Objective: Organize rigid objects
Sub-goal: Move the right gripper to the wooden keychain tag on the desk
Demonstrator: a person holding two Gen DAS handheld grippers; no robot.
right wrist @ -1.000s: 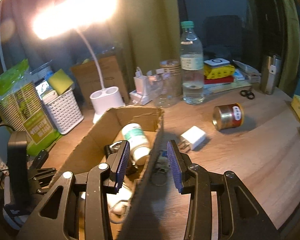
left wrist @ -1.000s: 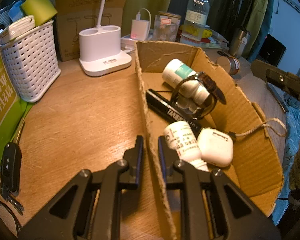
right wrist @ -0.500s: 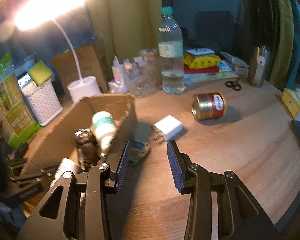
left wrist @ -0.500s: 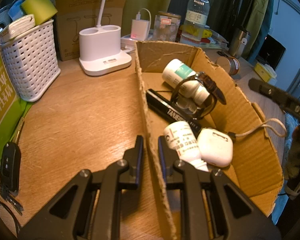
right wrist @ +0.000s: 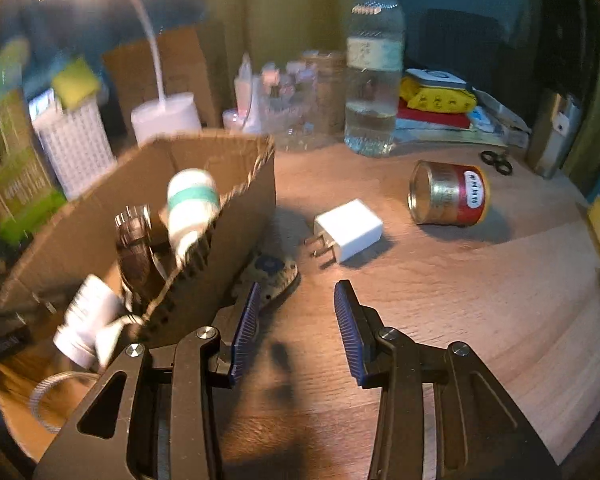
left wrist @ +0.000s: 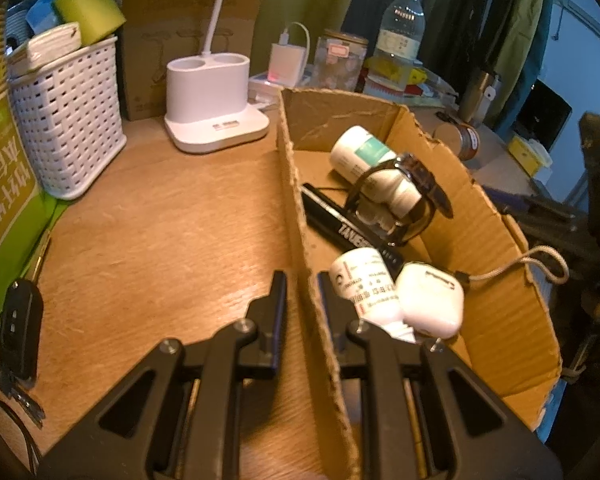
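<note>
Box: your torn brown cardboard box [left wrist: 480,216] sits on the wooden surface [left wrist: 160,232], holding white pill bottles, a watch and a white earbud case [left wrist: 430,300].
Left gripper [left wrist: 302,292]: your fingers pinch the box's near wall, angled downward.
Right gripper [right wrist: 296,312]: fingers spread, empty, tilted down beside the box.
Charger: a white cube plug [right wrist: 350,230] lies just ahead.

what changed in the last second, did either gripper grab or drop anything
The right gripper, open and empty, swung away from above the cardboard box and dropped toward the table, closing in on the white charger. Nothing was grabbed or released. The left gripper stayed shut on the box wall, and the box contents did not shift.
</note>
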